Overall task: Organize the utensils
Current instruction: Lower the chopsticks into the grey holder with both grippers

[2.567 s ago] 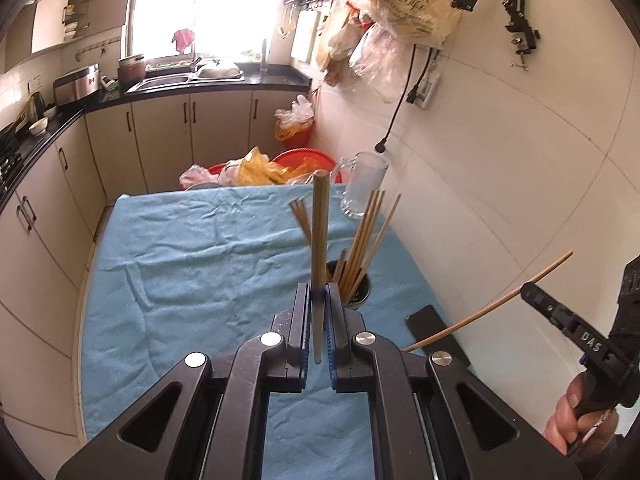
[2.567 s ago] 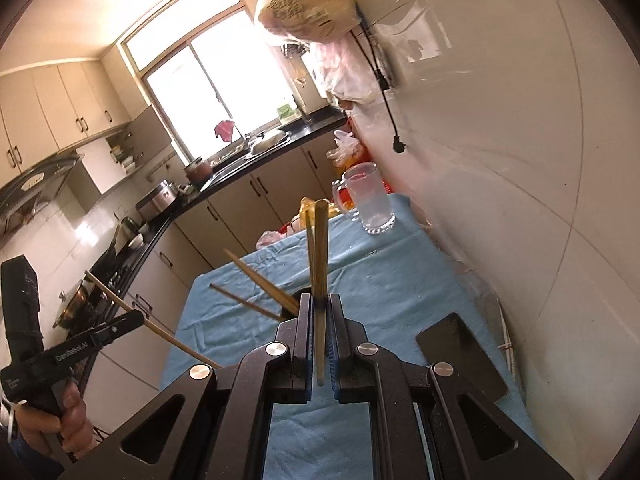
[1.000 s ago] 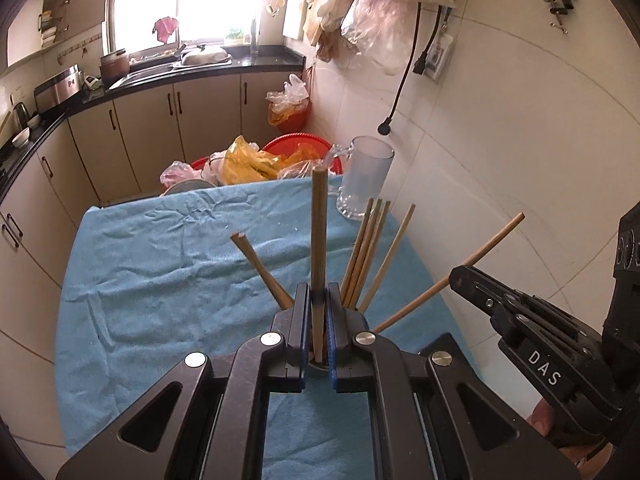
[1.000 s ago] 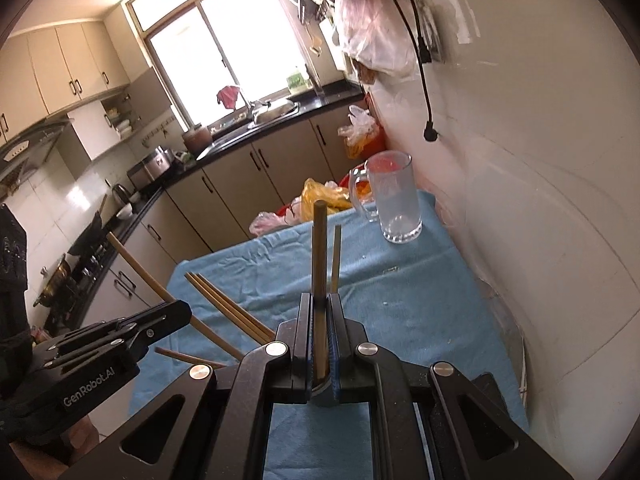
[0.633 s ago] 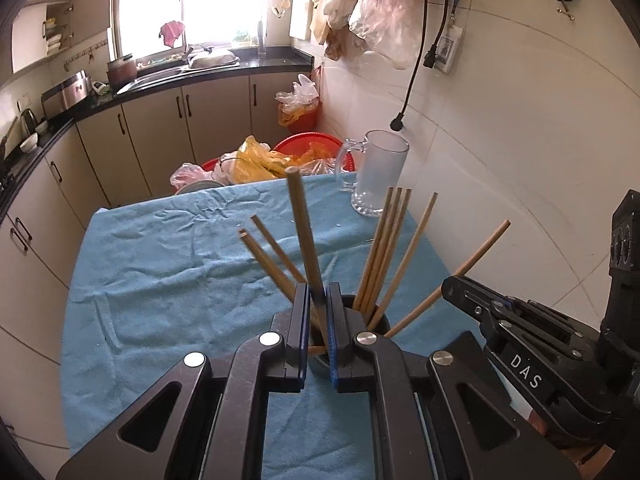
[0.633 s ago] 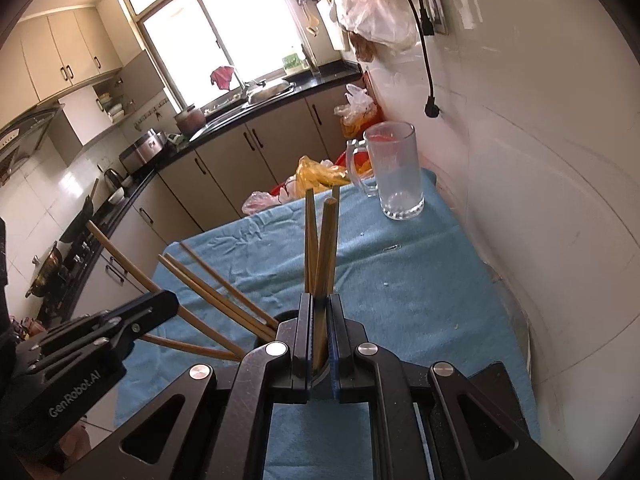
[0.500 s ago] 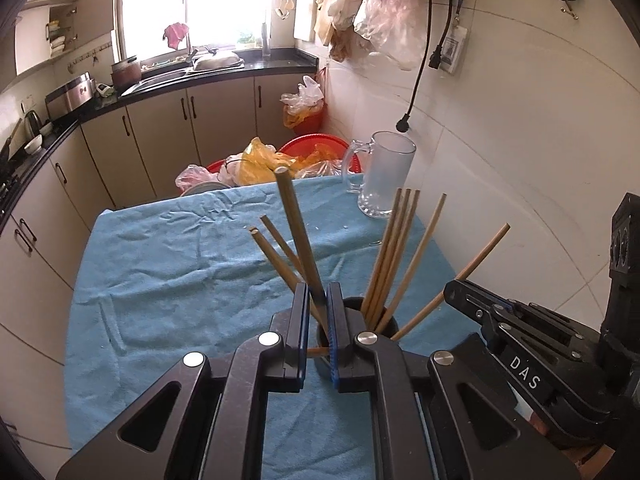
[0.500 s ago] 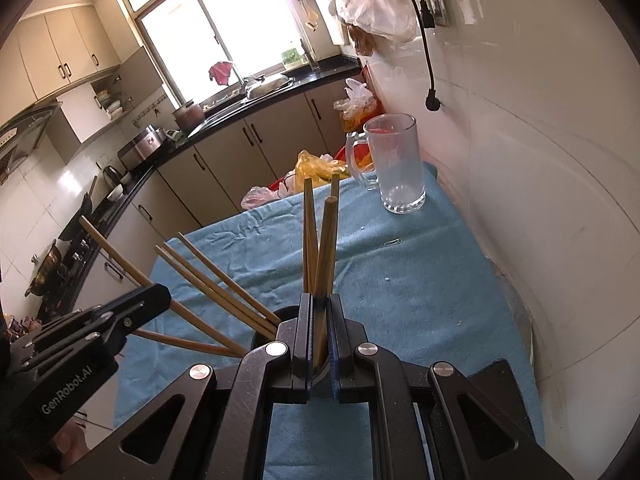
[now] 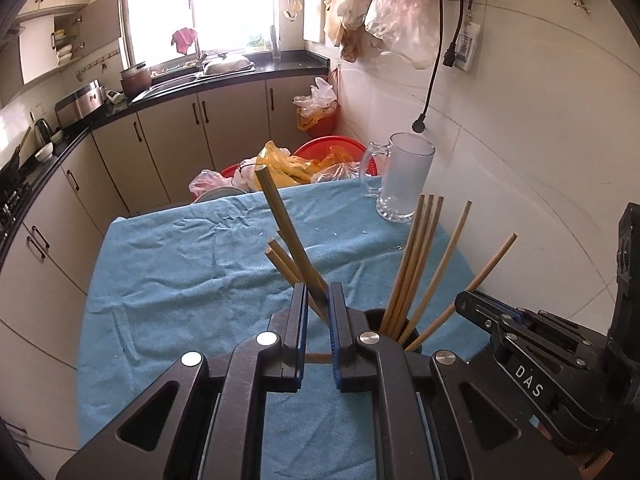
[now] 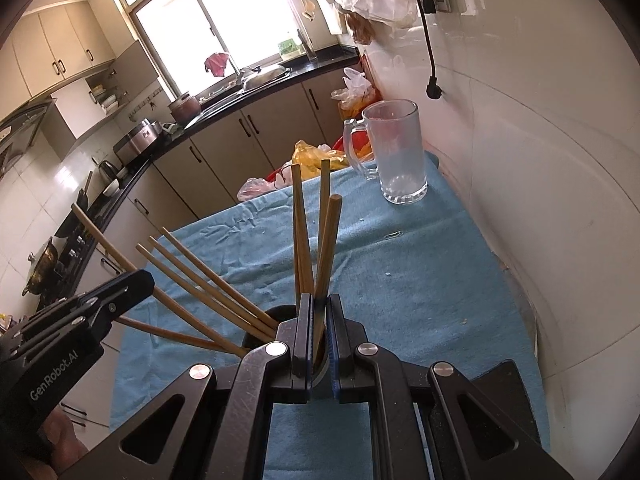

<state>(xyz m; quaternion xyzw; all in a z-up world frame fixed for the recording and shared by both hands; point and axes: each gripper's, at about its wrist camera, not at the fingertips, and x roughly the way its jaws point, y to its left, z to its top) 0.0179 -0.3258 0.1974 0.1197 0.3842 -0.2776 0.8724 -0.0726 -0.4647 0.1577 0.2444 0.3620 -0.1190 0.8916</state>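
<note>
Drop-off into the holder [image 9: 374, 314], judged nearly done on both sides; handle the release as follows.

Left gripper [image 9: 318, 336]: fingers slightly apart, cloth showing through the gap, no real clamp on the leaning chopstick [image 9: 286, 232]. Tip tilted toward 11 o'clock, foot passing down between the pads toward the dark cup just at 3 o'clock of the fingers. Open a touch wider before backing off, so as not to drag the stick out by friction. Withdraw straight back toward 6 o'clock and upward, never sideways toward 3 o'clock, where the standing chopsticks [image 9: 416, 256] fan out of the same cup.

Right gripper [image 10: 319, 340]: fingers close around the upright chopstick [image 10: 329, 240], tip leaning to 1 o'clock, foot over the holder mouth directly beneath. Hard to tell from this angle whether clamped or merely touching. Let go only with the foot well down in the cup; then lift clear along the stick's own line.

Mind the other tool: left one at 8 o'clock in the right view, right one at 4 o'clock in the left view, both near the fanned sticks. Move one at a time.

Likely risk: a light, top-heavy cup on soft blue cloth [image 9: 180, 260], easy to tip with a snagged stick. Glass mug [image 9: 404, 180] at 1 o'clock, well apart, no concern.
</note>
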